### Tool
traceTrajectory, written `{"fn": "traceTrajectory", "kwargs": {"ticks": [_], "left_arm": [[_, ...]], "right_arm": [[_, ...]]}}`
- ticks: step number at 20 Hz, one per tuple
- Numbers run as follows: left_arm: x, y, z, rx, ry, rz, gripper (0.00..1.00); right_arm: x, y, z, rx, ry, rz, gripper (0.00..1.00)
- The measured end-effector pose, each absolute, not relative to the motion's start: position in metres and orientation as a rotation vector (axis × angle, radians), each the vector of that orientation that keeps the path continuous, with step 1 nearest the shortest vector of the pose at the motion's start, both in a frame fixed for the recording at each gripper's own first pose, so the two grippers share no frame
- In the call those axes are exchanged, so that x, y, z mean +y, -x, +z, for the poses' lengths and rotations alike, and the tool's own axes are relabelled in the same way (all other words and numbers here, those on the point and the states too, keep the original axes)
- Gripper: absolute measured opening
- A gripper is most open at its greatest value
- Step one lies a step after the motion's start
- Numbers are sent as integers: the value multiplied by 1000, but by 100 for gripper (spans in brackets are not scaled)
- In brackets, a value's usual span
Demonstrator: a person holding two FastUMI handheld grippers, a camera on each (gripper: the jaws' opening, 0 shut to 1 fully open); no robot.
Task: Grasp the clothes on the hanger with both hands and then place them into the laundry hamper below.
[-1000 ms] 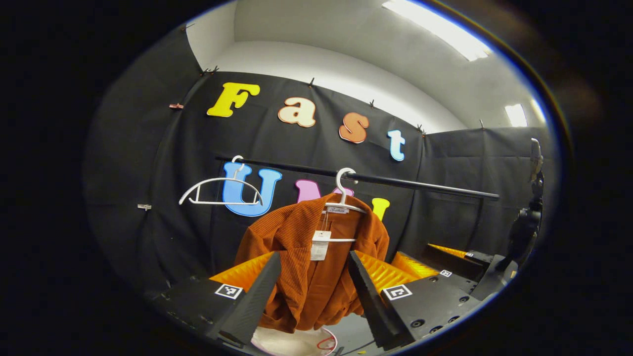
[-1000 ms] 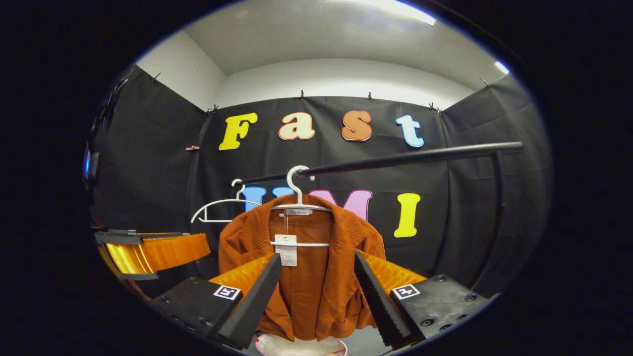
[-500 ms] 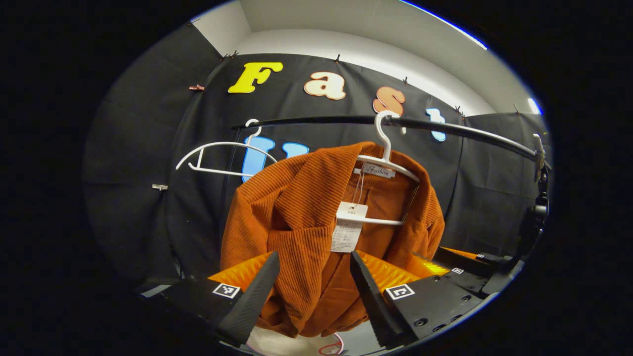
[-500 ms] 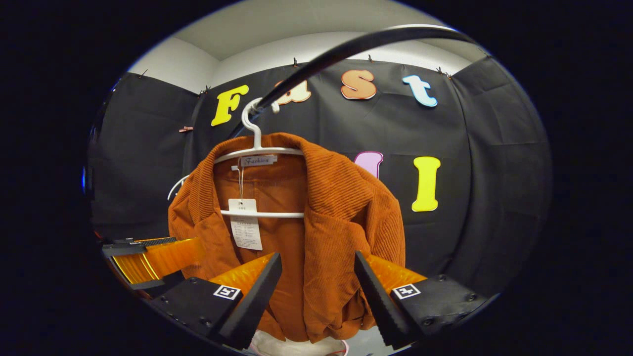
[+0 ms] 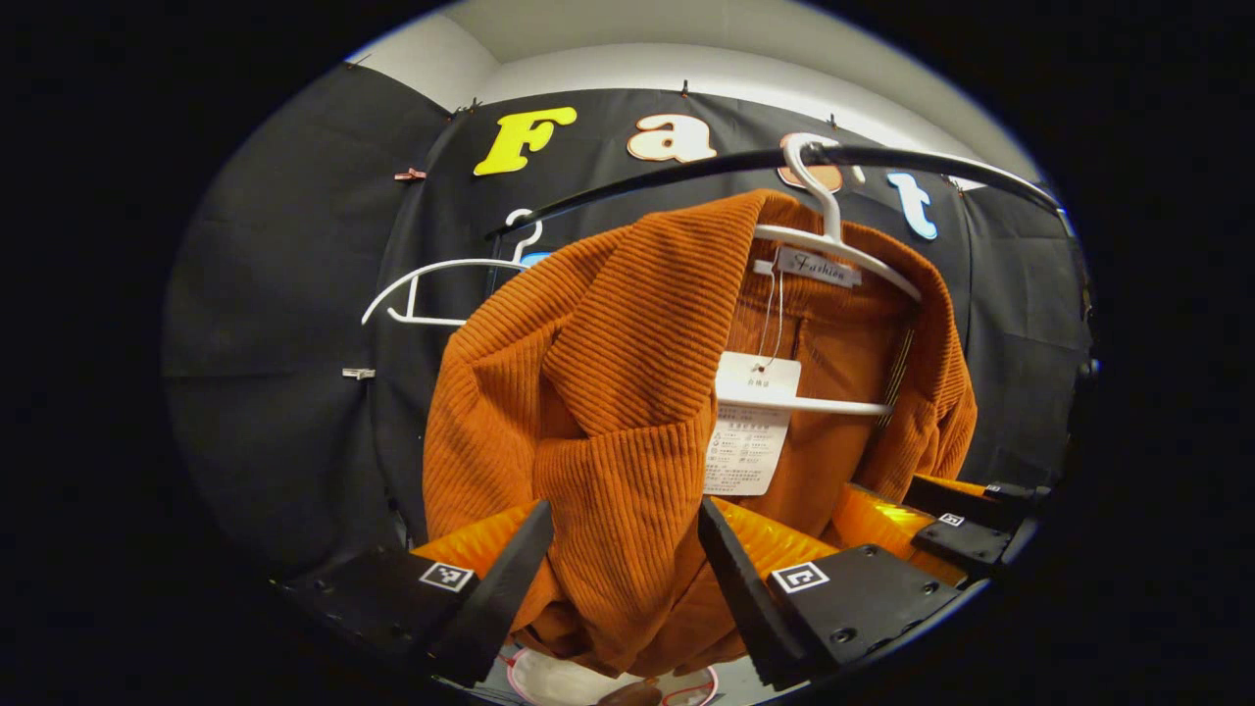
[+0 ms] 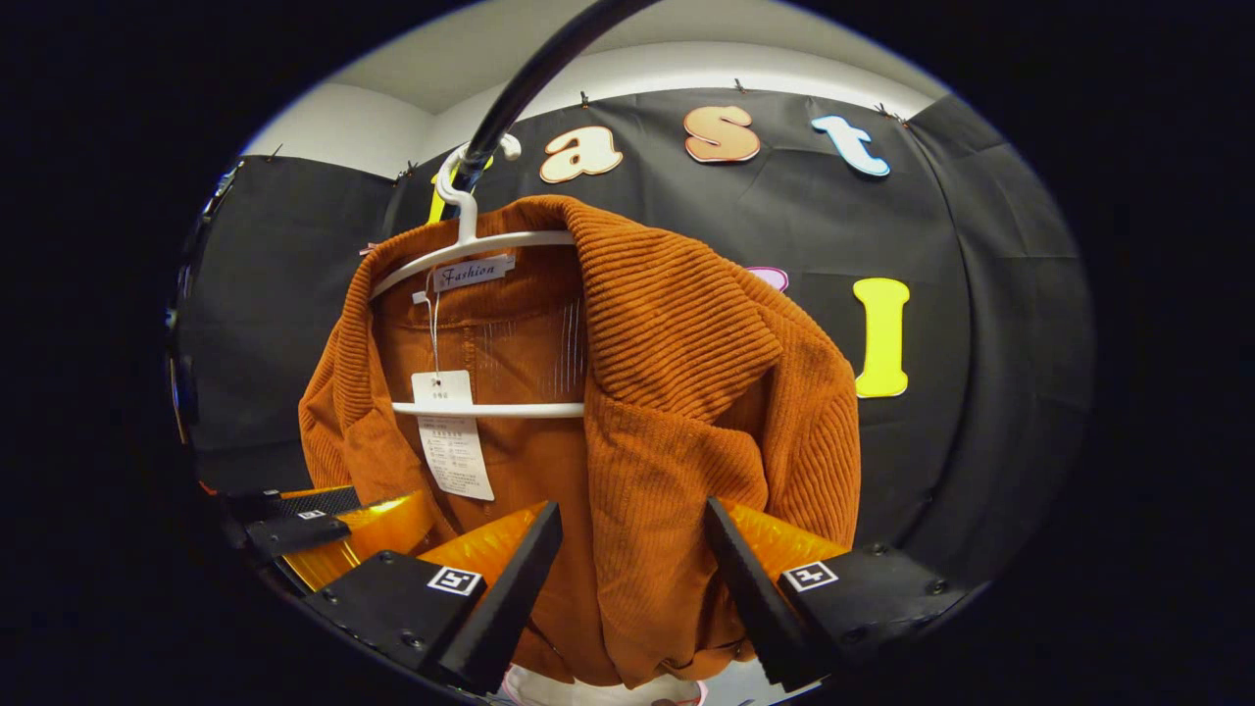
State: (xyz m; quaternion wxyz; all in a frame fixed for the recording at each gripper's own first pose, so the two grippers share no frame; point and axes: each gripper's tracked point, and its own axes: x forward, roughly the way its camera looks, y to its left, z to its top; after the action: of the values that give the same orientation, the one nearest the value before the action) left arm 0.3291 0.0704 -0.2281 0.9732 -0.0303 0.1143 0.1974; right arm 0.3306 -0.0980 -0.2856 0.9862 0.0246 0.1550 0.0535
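Observation:
A rust-orange ribbed jacket (image 5: 608, 392) (image 6: 686, 392) hangs on a white hanger (image 5: 833, 245) (image 6: 471, 245) from a black rail (image 5: 686, 167) (image 6: 529, 78), a paper tag (image 5: 750, 422) (image 6: 451, 436) dangling inside it. My left gripper (image 5: 623, 579) is open, its fingers either side of the jacket's left front panel. My right gripper (image 6: 627, 579) is open too, straddling the right front panel. Each view catches the other gripper at its edge, the right gripper (image 5: 941, 520) and the left gripper (image 6: 314, 520). Below the hem shows a pale hamper rim (image 5: 549, 677) (image 6: 588, 694).
An empty white hanger (image 5: 431, 284) hangs on the rail to the left of the jacket. Black cloth walls close in behind and on both sides.
Both grippers have come closer to the jacket, which now looms much larger, and its front panels now lie between the open fingers. The rail sits higher in both views.

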Motion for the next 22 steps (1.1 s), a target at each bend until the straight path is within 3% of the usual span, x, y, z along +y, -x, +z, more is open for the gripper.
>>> {"fn": "traceTrajectory", "kwargs": {"ticks": [4, 5, 6, 9, 13, 20, 22], "left_arm": [[78, -342, -227, 210, 112, 419, 91], [83, -345, -228, 212, 109, 425, 75], [86, -349, -227, 217, 103, 434, 59], [110, -342, -223, 225, 53, 535, 10], [127, -334, -206, 212, 55, 555, 7], [171, -315, -132, 69, -1, 658, 7], [178, -316, -114, 23, -25, 672, 7]], "right_arm": [[-107, -346, -291, 295, -53, 84, 93], [-110, -354, -293, 296, -48, 89, 75], [-114, -358, -295, 301, -38, 90, 67], [-129, -359, -286, 272, -61, 100, 11], [-152, -360, -271, 249, -181, 192, 9], [-182, -358, -194, 71, -307, 231, 9], [-190, -366, -174, 22, -336, 237, 5]]}}
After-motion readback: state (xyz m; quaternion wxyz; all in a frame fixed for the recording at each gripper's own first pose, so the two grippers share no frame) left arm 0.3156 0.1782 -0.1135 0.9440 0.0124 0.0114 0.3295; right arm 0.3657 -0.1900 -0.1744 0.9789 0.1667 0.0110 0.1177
